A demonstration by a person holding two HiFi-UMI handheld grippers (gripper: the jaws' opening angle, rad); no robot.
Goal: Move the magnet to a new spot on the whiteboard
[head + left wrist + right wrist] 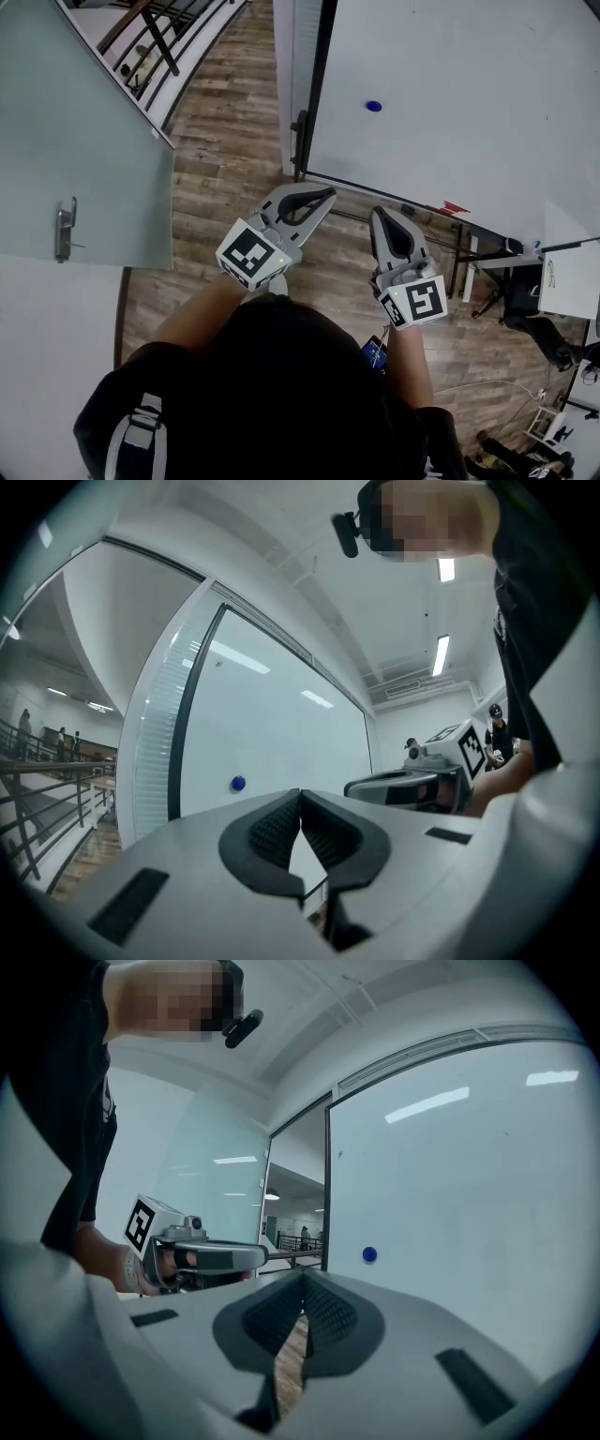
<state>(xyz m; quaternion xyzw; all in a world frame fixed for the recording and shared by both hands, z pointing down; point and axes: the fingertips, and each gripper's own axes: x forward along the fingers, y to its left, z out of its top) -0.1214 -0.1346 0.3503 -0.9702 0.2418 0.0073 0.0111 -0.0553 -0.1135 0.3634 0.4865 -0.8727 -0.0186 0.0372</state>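
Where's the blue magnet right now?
In the head view the magnet sits on the whiteboard, near its dark left edge, ahead of the left gripper and right gripper, touching neither.

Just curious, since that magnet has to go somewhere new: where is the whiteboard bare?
Nearly all of the whiteboard is bare: right of the blue magnet, above it, and below it down to the bottom rail. It gets crowded only at the lower right, by the desk.
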